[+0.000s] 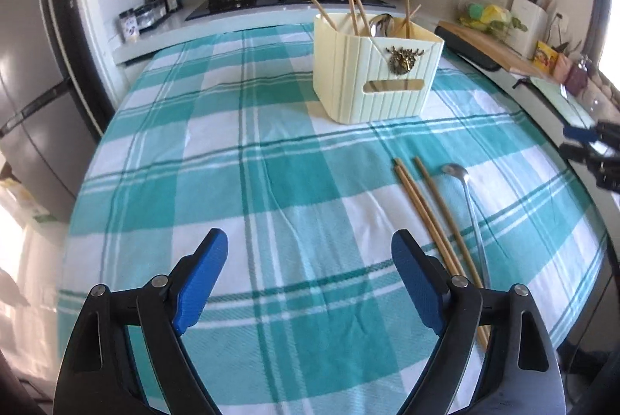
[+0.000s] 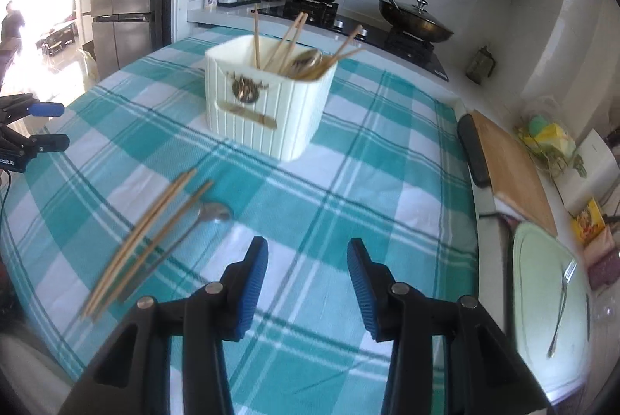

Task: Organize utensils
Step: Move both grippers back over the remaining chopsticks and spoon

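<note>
The left gripper hangs over the checked tablecloth with its blue fingers spread wide and nothing between them. Three loose chopsticks and a metal spoon lie side by side just to its right, their near ends running under its right finger. The right gripper is also spread, less widely, and empty; from its view the same chopsticks and spoon lie to its left, near the cloth's near edge. Farther off stands the cream holder with chopsticks and a spoon upright in it, with bare cloth between it and both grippers. Only the right wrist view shows a fork on a pale green board past the table's right edge
</note>
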{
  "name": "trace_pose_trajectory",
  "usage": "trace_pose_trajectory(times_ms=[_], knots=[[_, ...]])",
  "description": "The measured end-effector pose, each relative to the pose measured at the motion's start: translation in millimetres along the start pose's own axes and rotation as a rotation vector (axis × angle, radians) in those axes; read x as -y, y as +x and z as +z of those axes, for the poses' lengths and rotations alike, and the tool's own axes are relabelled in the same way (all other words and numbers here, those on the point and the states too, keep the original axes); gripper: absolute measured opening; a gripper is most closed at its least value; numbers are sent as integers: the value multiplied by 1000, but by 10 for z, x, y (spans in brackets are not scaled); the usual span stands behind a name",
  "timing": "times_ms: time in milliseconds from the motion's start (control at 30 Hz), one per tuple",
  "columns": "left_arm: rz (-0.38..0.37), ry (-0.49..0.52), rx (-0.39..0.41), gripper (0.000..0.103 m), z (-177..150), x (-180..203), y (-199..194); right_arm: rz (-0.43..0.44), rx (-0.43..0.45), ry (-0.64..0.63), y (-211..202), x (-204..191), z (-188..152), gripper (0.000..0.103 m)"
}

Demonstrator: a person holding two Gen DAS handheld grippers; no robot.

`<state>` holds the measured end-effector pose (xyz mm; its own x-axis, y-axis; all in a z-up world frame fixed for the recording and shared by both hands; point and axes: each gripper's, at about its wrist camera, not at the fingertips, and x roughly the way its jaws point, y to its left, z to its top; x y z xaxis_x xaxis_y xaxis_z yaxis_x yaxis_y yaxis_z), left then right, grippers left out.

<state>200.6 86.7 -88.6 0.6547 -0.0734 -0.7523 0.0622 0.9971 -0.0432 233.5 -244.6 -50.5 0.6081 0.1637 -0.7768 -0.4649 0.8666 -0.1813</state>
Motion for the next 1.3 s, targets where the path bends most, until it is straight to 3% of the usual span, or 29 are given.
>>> trace_pose_trajectory(times_ms=[167,333,967,1300], knots=[[21,-84,-10,87,-319,0,165,-25,1,130,116,-86,-559,43],[25,-113,10,87,-386,10,303,-14,20,255,244,-121,-763,43],[10,-114,27,88,-439,89,470,-5,85,363,308,-230,-772,43],[-14,-171,10,89,-448,-5,503,99,46,340,463,-542,-651,43]])
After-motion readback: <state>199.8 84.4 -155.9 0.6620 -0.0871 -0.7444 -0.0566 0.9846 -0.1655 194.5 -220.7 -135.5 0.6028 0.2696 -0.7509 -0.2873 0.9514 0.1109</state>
